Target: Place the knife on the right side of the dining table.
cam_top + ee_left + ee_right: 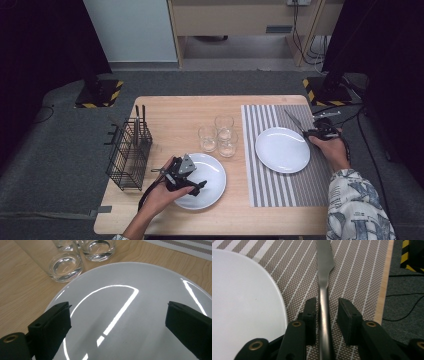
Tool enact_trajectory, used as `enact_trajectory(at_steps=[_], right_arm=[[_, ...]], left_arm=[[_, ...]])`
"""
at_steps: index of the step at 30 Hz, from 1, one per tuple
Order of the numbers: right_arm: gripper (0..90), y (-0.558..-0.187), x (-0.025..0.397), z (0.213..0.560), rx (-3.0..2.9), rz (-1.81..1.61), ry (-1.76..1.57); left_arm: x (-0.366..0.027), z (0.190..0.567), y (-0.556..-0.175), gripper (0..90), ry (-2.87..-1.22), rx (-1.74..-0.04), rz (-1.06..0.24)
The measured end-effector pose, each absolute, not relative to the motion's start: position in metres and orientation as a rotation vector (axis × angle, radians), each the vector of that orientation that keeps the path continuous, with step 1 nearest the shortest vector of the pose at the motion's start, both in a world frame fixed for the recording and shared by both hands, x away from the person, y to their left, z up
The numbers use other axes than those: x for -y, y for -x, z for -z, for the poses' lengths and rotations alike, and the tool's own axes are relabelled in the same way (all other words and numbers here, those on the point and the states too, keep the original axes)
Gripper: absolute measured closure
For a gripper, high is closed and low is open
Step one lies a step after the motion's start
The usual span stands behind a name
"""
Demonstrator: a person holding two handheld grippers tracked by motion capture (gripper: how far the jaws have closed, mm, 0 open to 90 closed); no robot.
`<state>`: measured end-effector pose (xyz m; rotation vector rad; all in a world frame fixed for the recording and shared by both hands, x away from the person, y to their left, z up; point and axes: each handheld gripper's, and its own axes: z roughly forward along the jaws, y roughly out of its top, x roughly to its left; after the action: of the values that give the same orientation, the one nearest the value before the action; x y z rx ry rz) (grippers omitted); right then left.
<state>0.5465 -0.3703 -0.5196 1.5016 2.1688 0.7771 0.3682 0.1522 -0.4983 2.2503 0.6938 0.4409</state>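
We find the right hand-held gripper (pixel 325 312) loosely straddling the knife (pixel 324 290), jaws not pinching; it may slip sideways onto the placemat (pixel 362 270).

The table (pixel 210 117) is evenly lit from overhead; surroundings are left dark, and glare streaks are seen on the near plate (pixel 140 302).

We see three empty glasses (pixel 219 134) clustered mid-table — upright, close together. At the table's (pixel 170 107) left edge stands a black wire basket (pixel 129 155) with dark utensils (pixel 139 120) upright in it. Beyond, on the grey floor, two yellow-black striped bases (pixel 100 94).
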Motion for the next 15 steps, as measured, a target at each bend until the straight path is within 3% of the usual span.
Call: enact_trajectory(at_steps=[12,15], right_arm=[[69.9,-0.558,0.359,0.521,-2.133,-0.806,-1.501],[73.8,-0.562,0.357,0.524,-2.12,-0.819,-1.512]], left_arm=[[-0.151,0.499,-0.368,5.6,-2.258,-0.685,-0.439],[-0.152,0.499,-0.368,5.6,-2.254,-0.685,-0.433]])
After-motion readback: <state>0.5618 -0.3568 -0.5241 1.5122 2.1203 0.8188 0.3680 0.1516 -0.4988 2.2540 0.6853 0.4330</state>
